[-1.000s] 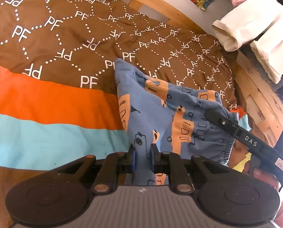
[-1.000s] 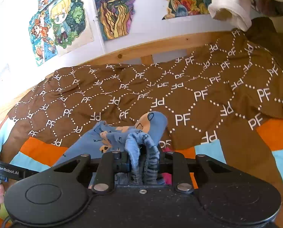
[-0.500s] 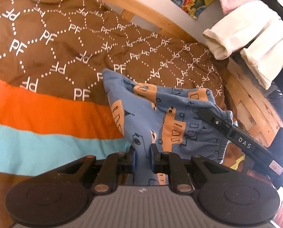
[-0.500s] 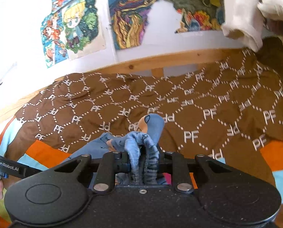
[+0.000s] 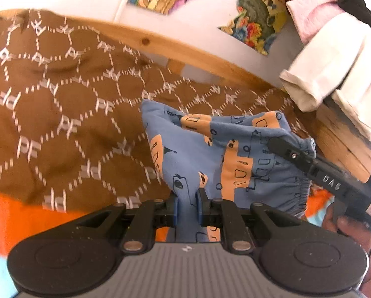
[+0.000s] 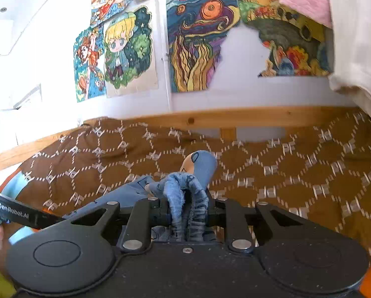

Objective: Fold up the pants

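Small blue pants point(image 5: 210, 154) with orange vehicle prints hang bunched between both grippers above a brown patterned blanket point(image 5: 61, 114). My left gripper point(image 5: 187, 204) is shut on a fold of the pants near one edge. My right gripper point(image 6: 187, 207) is shut on a bunched part of the pants point(image 6: 185, 186), and it also shows in the left wrist view point(image 5: 309, 164) at the elastic waistband. The far end of the pants sticks up in front of the right gripper.
The blanket covers a bed with a wooden rail point(image 6: 235, 119) along the wall. Drawings point(image 6: 198, 44) hang on the wall. White and pink clothes point(image 5: 334, 69) hang at the right over wooden slats point(image 5: 347, 144). Orange and light-blue stripes point(image 5: 11, 213) lie toward me.
Both grippers have lifted and tilted upward with the pants, so more of the wall and drawings shows. The pants have risen off the blanket. Both grips are unchanged.
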Motion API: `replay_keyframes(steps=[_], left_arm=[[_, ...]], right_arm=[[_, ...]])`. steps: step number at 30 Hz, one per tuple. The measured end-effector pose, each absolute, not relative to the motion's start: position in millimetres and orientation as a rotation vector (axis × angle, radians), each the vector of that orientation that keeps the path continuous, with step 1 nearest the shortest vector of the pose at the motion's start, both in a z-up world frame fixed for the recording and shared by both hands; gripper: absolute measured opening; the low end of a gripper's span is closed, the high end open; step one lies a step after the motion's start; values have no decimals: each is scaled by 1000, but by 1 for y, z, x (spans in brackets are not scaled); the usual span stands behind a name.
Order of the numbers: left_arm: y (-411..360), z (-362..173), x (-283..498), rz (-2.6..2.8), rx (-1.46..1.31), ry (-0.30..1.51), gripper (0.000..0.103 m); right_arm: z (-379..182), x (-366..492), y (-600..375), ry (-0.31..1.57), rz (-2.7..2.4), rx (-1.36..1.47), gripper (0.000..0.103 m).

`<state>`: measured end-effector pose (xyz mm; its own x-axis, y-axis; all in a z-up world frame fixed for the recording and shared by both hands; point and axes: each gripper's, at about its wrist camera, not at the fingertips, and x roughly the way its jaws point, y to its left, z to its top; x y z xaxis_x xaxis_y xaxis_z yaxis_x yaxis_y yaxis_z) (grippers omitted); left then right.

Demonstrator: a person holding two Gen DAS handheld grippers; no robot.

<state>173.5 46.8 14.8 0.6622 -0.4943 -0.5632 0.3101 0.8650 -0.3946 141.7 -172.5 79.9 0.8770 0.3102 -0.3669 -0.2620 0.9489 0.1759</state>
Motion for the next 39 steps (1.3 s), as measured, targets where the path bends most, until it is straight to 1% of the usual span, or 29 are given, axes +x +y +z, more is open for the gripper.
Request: replay_keyframes(steps=[2,5,8,12,15,20,24,26,28,29,30,31,32,34,35,36,37,39], left_arm=[[45,10,187,-433,-269,696,16],[46,-6,206,-401,-254,699,16],[53,-26,218,-374,-282,746,16],[64,-44,222,-367,-326,794,17],[70,-48,225,-374,-350,808,17],[74,-48,225,-371,-351,822,19],[73,-48,228,-352,-346,834,23],[73,-48,227,-340,-345,835,27],[73,-47,226,-324,-335,834,37],[72,-46,226,-315,-326,833,41],[72,-46,226,-306,-316,831,52],[72,-45,225,-295,-307,828,64],[72,-43,225,-285,-304,821,68],[73,-40,223,-269,-302,810,81],[73,-38,222,-258,-302,806,85],[74,-36,220,-245,-304,800,92],[75,-34,218,-231,-306,793,95],[77,-31,212,-211,-306,782,97]], right_arm=[[79,161,-173,393,305,119,23],[68,192,-170,429,302,107,23],[49,221,-167,497,297,92,23],[29,236,-161,570,283,69,24],[19,237,-163,603,256,92,27],[11,236,-171,629,203,124,36],[11,236,-172,627,192,130,45],[11,236,-172,625,181,121,53],[12,236,-172,621,165,112,66],[13,235,-172,619,156,108,70],[13,234,-173,617,140,103,80],[14,233,-174,615,126,101,87],[15,232,-175,612,113,99,90],[17,228,-178,610,86,94,99],[18,226,-179,610,72,91,100],[20,223,-181,608,61,89,101],[22,220,-182,606,53,88,102],[28,212,-184,600,44,90,102]])
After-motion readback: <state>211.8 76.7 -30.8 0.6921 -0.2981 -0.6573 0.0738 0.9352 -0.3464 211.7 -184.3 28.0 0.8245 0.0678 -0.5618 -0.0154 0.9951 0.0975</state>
